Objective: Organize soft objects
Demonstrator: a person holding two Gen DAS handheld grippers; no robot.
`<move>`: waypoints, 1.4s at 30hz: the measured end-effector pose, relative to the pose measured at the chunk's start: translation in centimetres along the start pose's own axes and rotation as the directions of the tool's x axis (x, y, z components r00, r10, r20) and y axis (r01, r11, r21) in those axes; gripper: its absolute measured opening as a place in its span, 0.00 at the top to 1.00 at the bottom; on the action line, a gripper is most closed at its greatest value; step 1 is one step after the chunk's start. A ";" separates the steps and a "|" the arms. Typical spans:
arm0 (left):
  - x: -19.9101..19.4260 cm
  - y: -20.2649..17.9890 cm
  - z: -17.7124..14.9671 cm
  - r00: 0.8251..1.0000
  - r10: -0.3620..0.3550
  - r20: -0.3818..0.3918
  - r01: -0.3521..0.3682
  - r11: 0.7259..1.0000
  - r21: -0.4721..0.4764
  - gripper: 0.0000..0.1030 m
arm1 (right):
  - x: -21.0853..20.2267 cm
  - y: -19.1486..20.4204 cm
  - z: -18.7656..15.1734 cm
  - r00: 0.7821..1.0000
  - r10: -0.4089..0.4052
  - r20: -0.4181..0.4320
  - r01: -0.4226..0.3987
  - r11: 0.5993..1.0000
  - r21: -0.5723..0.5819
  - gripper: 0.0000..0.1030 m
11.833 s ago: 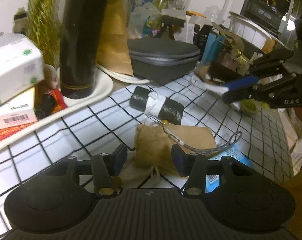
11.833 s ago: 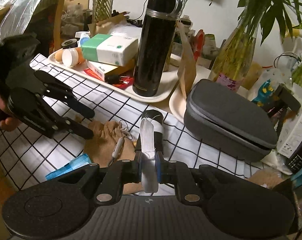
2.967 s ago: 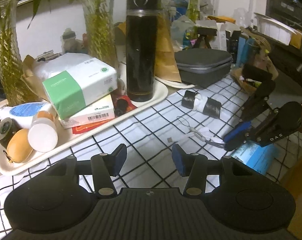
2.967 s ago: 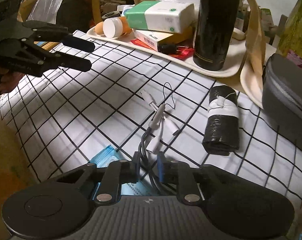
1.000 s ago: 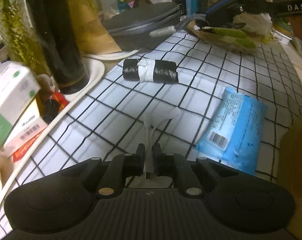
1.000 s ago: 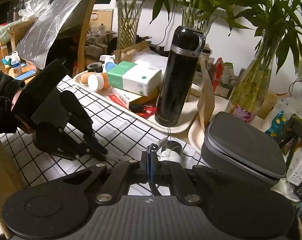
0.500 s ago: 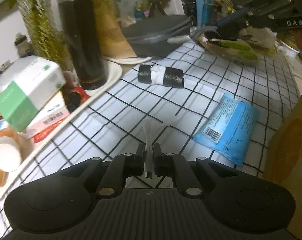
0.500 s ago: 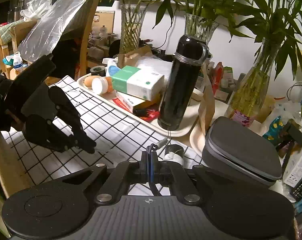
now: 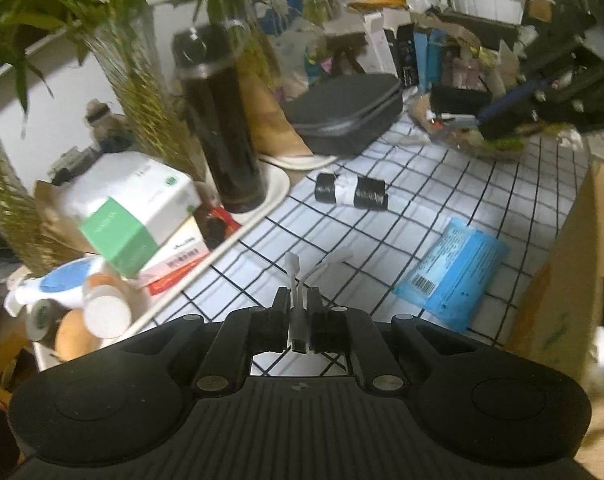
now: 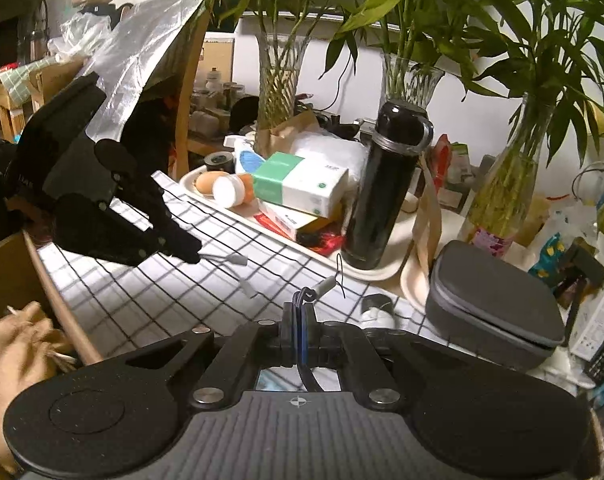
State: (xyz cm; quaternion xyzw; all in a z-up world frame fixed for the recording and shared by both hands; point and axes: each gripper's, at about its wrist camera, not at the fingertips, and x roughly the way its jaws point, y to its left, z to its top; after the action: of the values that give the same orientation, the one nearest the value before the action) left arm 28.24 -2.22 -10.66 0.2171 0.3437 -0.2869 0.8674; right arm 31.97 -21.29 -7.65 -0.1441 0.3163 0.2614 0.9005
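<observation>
A: On the left, what is the left gripper [image 9: 298, 300] doing?

B: Its jaws are clamped on a white adapter cable [image 9: 296, 280], lifted clear of the black-and-white checked tablecloth [image 9: 421, 208]. Two white plug ends fork out just past the fingertips.

A: And behind it?

B: A cream tray [image 9: 238, 236] at far left carries a green-and-white tissue box [image 9: 134, 208] stacked on a flatter carton, with a tall black flask [image 9: 218, 120] standing upright at the tray's right end. Glass vases of bamboo stems rise behind.

A: Move toward the middle.

B: A black roll bound with white tape [image 9: 351, 193] lies on the cloth just beyond the tray. A grey zip case [image 9: 345, 114] sits farther back.

A: And to the right?

B: A blue wipes packet [image 9: 453, 276] lies flat near the table edge, beside a cardboard box [image 9: 569, 264]. Higher up, the right gripper [image 9: 489, 120] hangs over the far clutter.

A: Its jaws?

B: The right wrist view shows them pinched tight on a dark cord [image 10: 302, 312] with a pale plug at its tip. The same view has a tan cloth pouch [image 10: 18, 344] low at the left, off the table.
</observation>
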 end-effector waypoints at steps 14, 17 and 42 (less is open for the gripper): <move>-9.4 -2.1 1.8 0.996 0.046 0.078 -0.042 0.997 -0.058 1.00 | -7.0 4.4 0.6 0.999 -0.045 -0.004 0.045 0.999 0.013 0.96; -11.0 -2.7 1.7 0.994 0.048 0.098 -0.043 0.998 -0.053 1.00 | -8.3 5.6 0.4 0.999 -0.053 -0.006 0.053 0.999 -0.002 0.96; -8.9 4.3 -3.7 0.999 0.047 -0.012 -0.049 0.940 -0.338 0.56 | -11.6 9.4 -0.9 0.999 0.012 0.039 -0.013 0.999 0.032 0.96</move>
State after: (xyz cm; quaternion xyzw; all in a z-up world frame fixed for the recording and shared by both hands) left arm 23.95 6.21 -6.00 0.0739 0.3842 -0.2020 0.8978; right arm 18.58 -18.35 -1.72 -0.1225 0.3040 0.2646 0.9069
